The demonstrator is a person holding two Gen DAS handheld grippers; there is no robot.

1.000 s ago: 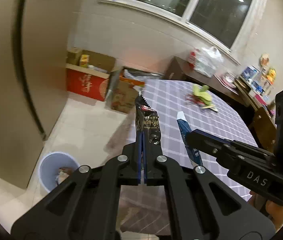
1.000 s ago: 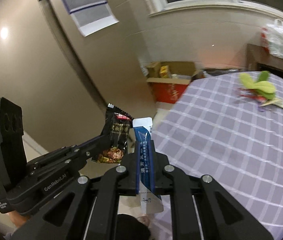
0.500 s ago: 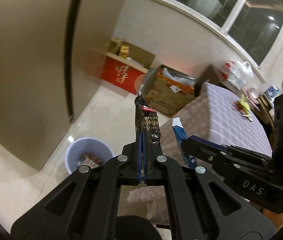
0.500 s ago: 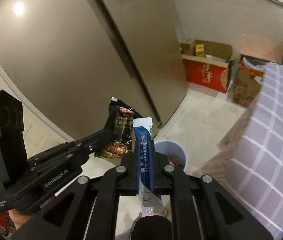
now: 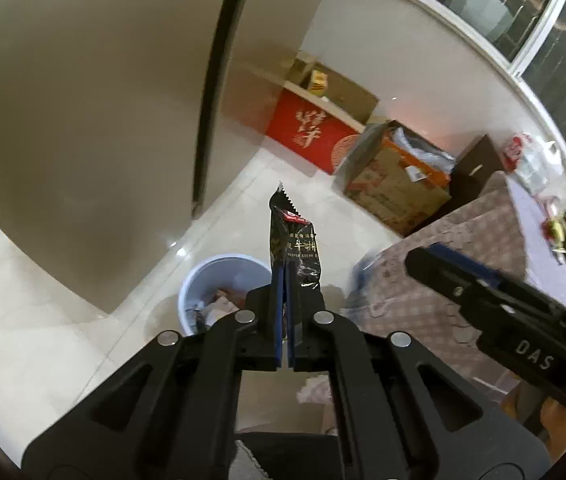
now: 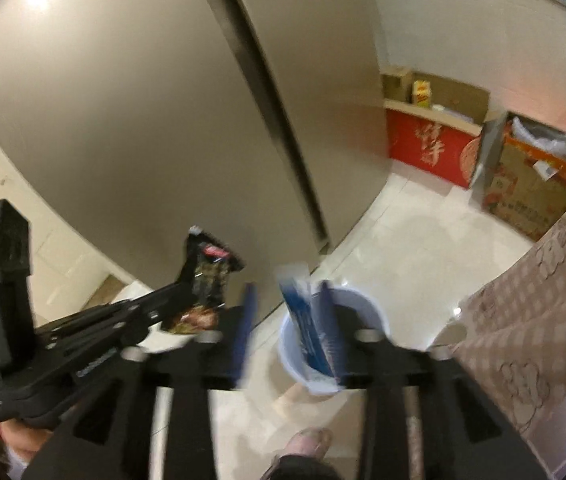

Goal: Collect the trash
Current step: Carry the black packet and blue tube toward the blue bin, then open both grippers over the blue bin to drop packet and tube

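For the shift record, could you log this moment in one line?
left gripper: shut on black wrapper | right gripper: just opened, blue packet over bin

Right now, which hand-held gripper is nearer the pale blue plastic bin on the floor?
Right. The right hand-held gripper hangs open over the pale blue plastic bin; the left hand-held gripper, off to its side, is shut on a black snack wrapper.

pale tiled floor (image 5: 43, 320), tall beige fridge (image 5: 83, 100), window (image 5: 523, 20), checked tablecloth (image 6: 543, 300), cardboard boxes (image 5: 395, 184)

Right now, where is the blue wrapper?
In the right wrist view, the blue wrapper is between the right gripper's just-opened jaws, against the right one, over the pale blue bin beside the fridge.
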